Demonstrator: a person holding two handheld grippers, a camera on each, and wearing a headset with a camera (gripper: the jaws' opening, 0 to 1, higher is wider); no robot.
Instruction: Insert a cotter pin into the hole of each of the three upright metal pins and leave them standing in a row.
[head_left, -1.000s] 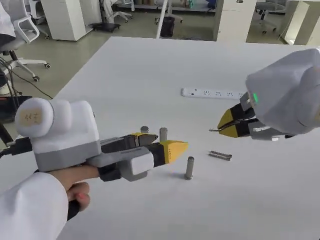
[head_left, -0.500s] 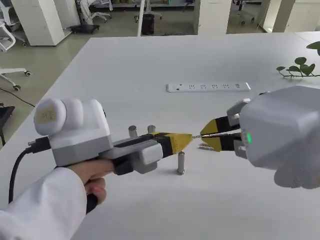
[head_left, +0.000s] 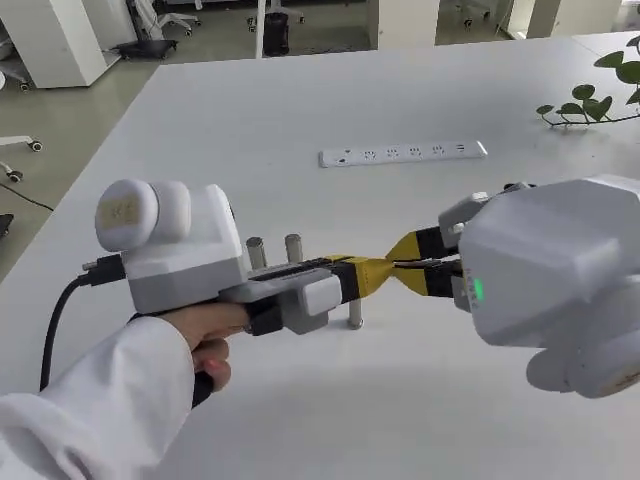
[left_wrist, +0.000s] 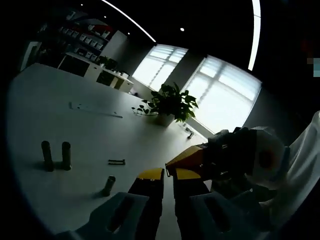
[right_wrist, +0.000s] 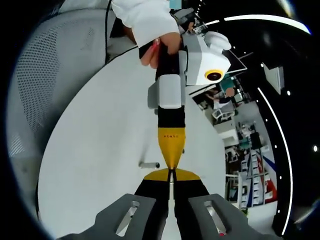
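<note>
Both tips meet just above the nearest metal pin (head_left: 355, 316), right gripper (head_left: 408, 268) clamped on the cotter pin (right_wrist: 171, 186), left gripper (head_left: 372, 276) pinched together; I'd align with its hole slowly.

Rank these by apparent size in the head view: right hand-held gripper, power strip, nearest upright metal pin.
1. right hand-held gripper: largest, though nearness to the camera inflates it.
2. power strip.
3. nearest upright metal pin: smallest, partly hidden behind the left hand-held gripper.
</note>
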